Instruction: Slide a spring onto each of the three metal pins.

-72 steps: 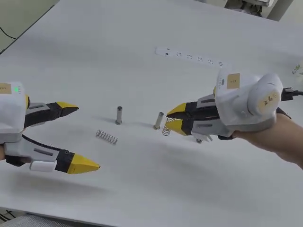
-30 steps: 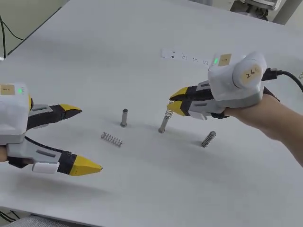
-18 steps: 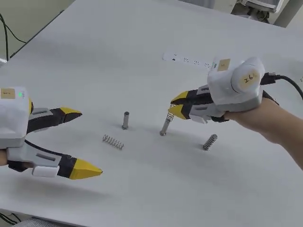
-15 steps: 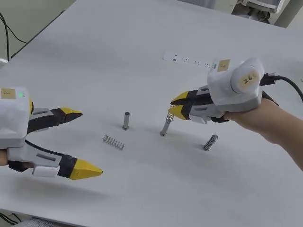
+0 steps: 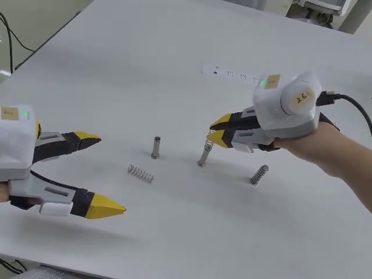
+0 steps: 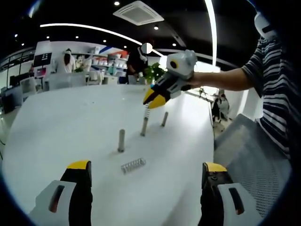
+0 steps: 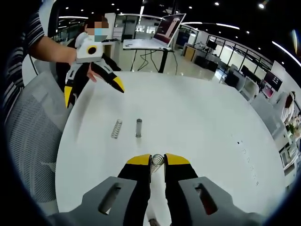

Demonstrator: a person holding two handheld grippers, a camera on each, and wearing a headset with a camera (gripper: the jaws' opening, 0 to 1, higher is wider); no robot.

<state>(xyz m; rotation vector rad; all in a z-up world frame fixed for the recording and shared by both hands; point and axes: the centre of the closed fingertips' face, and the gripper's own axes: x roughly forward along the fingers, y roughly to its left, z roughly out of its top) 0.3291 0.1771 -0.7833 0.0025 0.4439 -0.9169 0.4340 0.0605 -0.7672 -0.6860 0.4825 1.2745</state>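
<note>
Spring [image 5: 208, 143] in right tongs [image 5: 214, 130] — at pin [image 5: 203, 158] top

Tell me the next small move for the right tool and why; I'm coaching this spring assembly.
Probably lower the right tool so the spring it grips slides down the middle pin. The spring sits only at the pin's top, with most of the pin bare below it.

White-bodied, black-jawed, yellow-tipped.
Left tool [image 5: 107, 172], right tool [image 5: 212, 131]: green lamp, tan sticker each; black cable [image 5: 349, 104] on right; striped sleeve [image 6: 270, 70].
</note>
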